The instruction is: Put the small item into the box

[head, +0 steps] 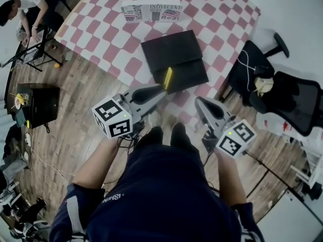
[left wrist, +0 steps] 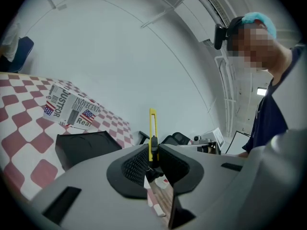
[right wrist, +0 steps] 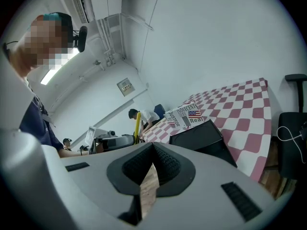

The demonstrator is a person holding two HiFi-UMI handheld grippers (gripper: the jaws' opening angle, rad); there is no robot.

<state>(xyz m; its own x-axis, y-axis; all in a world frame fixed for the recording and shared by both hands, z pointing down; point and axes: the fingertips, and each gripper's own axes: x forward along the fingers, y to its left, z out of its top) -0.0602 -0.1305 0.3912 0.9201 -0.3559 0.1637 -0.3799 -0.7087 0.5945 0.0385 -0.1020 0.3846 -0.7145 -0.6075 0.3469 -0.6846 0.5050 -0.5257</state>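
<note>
A yellow utility knife sticks out past the tips of my left gripper, which is shut on its lower end; in the left gripper view the knife stands upright between the dark pads of the left gripper. A flat black box lies closed on the red-and-white checkered mat, just beyond the knife's tip. My right gripper hangs to the right of the box's near corner, its jaws shut with nothing between them. From the right gripper I see the box and the knife.
A newspaper-print package lies on the mat behind the box. A black office chair stands at the right. A black case sits on the wooden floor at the left, and a person bends over gear at top left.
</note>
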